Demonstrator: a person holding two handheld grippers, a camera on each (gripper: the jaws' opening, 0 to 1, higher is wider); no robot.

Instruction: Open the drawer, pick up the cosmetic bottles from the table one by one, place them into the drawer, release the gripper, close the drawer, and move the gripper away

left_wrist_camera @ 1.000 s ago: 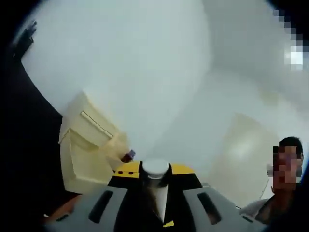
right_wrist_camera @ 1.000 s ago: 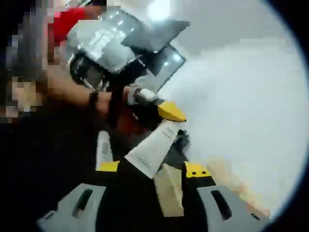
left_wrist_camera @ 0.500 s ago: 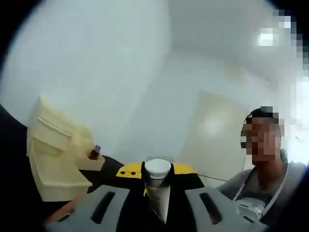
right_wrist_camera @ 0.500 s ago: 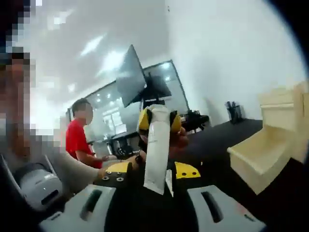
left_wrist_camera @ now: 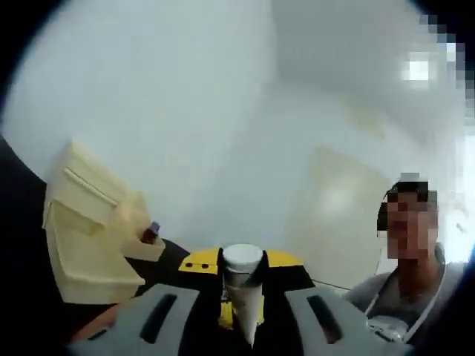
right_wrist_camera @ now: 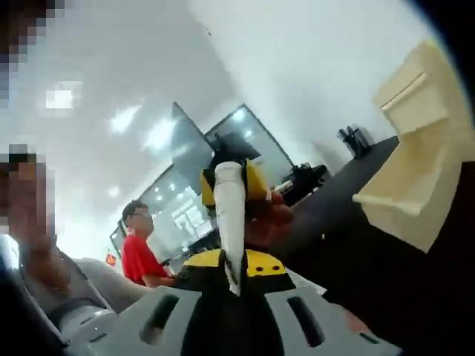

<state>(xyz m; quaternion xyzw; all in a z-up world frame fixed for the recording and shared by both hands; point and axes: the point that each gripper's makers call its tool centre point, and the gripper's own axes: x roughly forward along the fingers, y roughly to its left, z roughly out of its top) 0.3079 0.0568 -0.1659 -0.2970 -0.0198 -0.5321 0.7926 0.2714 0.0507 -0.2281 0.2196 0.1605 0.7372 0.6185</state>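
Both grippers, left gripper (left_wrist_camera: 239,268) and right gripper (right_wrist_camera: 231,268), now pinch one white tube (left_wrist_camera: 241,285) in the air. It has swung away from the cream drawer box (left_wrist_camera: 85,226), so the tube still needs dropping in.

The grey left gripper with yellow tips (left_wrist_camera: 241,261) and the same right gripper (right_wrist_camera: 231,262) each pinch a white cosmetic tube (left_wrist_camera: 242,293), jaws pointing to 12 o'clock.

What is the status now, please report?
Left hand-held gripper shut on white tube. Right hand-held gripper also gripping it. Cream drawer unit open, small bottle inside. Path clear.
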